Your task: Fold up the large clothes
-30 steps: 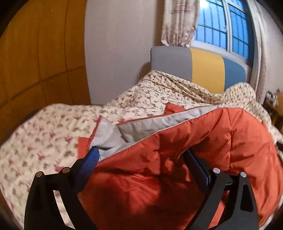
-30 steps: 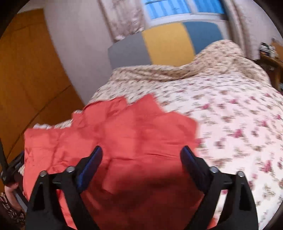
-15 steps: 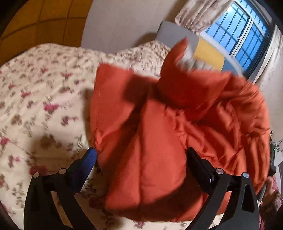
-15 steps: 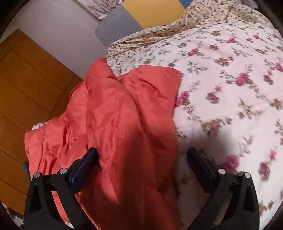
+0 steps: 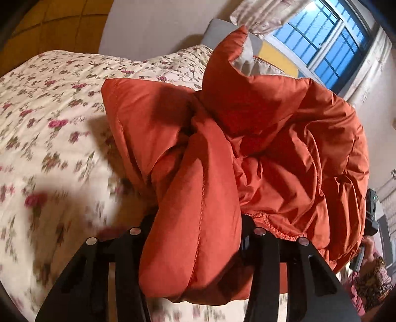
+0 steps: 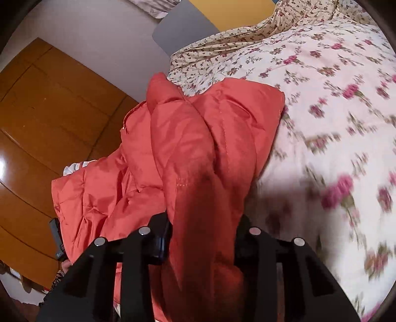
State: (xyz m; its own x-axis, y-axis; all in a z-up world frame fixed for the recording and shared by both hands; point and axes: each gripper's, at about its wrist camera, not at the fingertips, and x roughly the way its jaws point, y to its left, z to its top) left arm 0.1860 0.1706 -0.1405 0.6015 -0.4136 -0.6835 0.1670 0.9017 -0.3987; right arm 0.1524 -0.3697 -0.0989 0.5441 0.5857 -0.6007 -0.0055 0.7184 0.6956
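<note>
Room: bedroom, grey wall, wooden panelling (image 6: 49, 138) at the left of the right wrist view, barred window (image 5: 329, 42) with a floral curtain (image 5: 262, 12) at the upper right of the left wrist view.
Bed: floral quilt (image 5: 44, 138) fills the left half of the left wrist view and the right half of the right wrist view (image 6: 334, 119); partly motion-blurred.
Headboard: padded panels, grey (image 6: 180, 32) and yellow, at the top of both views.
Jacket: large orange quilted jacket (image 5: 284, 138), grey lining showing near its top edge; bunched up and lying on the quilt, centre to right of the left wrist view, centre to left of the right wrist view (image 6: 198, 138).
Left tool: left tool (image 5: 198, 235) at bottom centre of its frame; jaws closing, a thick stitched fold of the jacket between them, fabric bulging out on both sides of the black fingers, pads pressing into it.
Right tool: right tool (image 6: 203, 237) at bottom centre of its frame; jaws closing, a padded roll of the jacket clamped between the fingers and running up the middle of the frame.
Cross-view: other tool's black body visible at the far right edge of the left wrist view and lower left of the right wrist view, each beside the jacket's far end.
Person: hand and patterned sleeve (image 5: 371, 275) at lower right of the left wrist view.
</note>
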